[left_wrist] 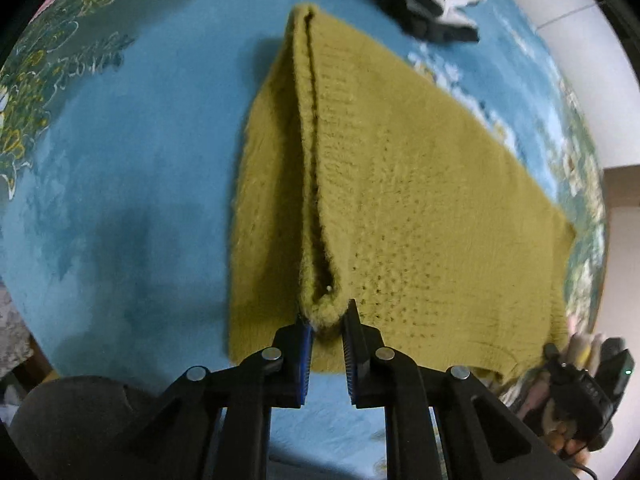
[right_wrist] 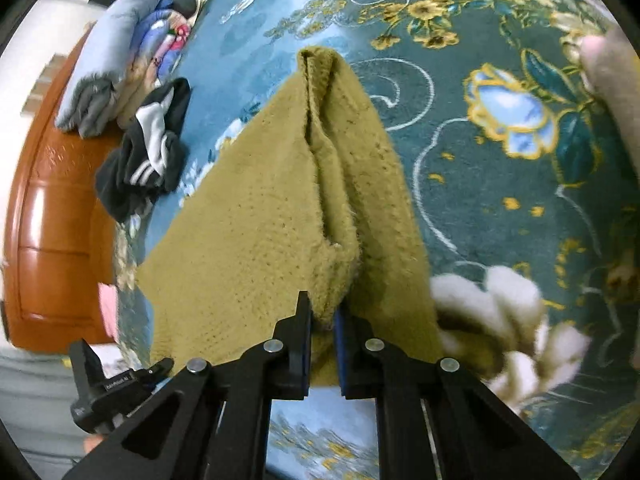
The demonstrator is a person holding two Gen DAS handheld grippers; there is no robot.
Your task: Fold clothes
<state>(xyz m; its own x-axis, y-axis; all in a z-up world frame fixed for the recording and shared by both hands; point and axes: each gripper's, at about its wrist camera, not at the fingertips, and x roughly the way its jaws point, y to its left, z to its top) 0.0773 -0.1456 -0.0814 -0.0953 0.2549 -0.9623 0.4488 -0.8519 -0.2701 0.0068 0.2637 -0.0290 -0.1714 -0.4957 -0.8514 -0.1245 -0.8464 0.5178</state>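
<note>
An olive-yellow knit sweater [left_wrist: 400,208] hangs lifted over the blue floral bedspread [left_wrist: 140,184]. My left gripper [left_wrist: 326,316] is shut on a folded corner of it. The sweater drapes away to the right and up. In the right wrist view the same sweater [right_wrist: 256,232] hangs from my right gripper [right_wrist: 324,316], which is shut on another folded corner. The other gripper [right_wrist: 100,388] shows at the lower left of that view, and in the left wrist view at the lower right [left_wrist: 580,384].
A black and white striped garment [right_wrist: 148,148] lies crumpled on the bed; it also shows in the left wrist view [left_wrist: 436,0]. A stack of folded clothes [right_wrist: 120,52] sits beyond it. A wooden headboard [right_wrist: 52,220] borders the bed.
</note>
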